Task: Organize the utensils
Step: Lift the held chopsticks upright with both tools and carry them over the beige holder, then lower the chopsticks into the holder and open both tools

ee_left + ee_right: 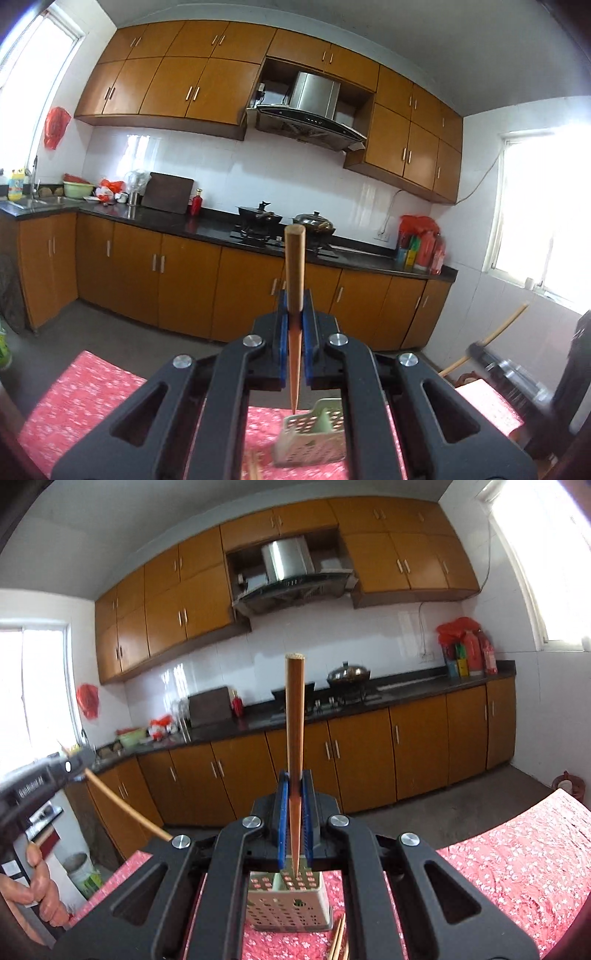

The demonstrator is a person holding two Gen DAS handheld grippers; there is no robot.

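Observation:
In the left wrist view my left gripper [294, 306] is shut on a wooden chopstick [294, 266]. It stands upright, thick end up, with its thin tip hanging just above a pale green perforated utensil holder [310, 439]. My right gripper [294, 786] is shut on a second chopstick [294, 720], also upright, whose tip points down into the holder's [290, 908] open top. The holder stands on a red floral tablecloth [517, 867]. Loose chopsticks [340, 938] lie beside it. The left gripper [68, 766] shows at the left with its chopstick [122, 805].
A person's hand [37, 890] grips the left tool's handle. Beyond the table's far edge are bare floor, brown base cabinets [184, 284] and a dark counter with two pots on a stove [258, 218]. A white bucket [83, 875] stands on the floor at the left.

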